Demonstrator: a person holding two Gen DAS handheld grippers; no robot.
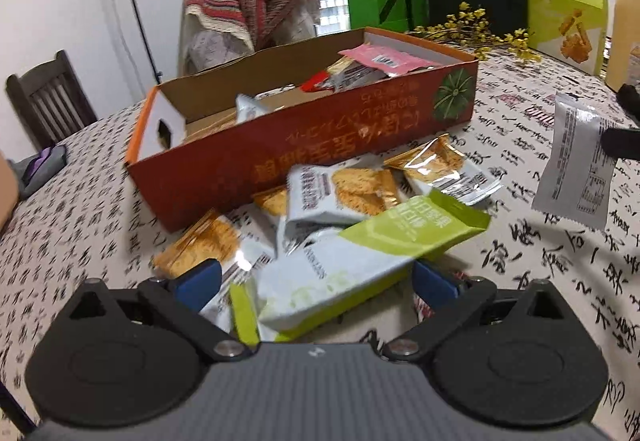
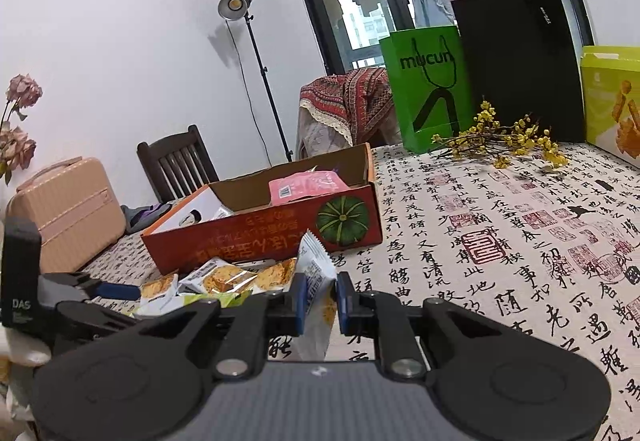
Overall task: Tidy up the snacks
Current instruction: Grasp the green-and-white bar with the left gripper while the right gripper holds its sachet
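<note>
R tongs [image 2: 321, 301] pinching a cracker packet [image 2: 316, 277]; L tongs [image 1: 316, 281] spread around green packet [image 1: 360, 261]. Next I'd lift R clear of box [image 2: 280, 233] wall ahead-left, drop w/ packet flat inside.

Left gripper [image 1: 316, 281], fingers spread, straddles a green-white snack packet [image 1: 360, 265].

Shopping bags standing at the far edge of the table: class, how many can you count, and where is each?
2. The green bag stands behind the yellow flower sprig; the black bag stands directly beside it, toward the window. Others may be outside view.
</note>
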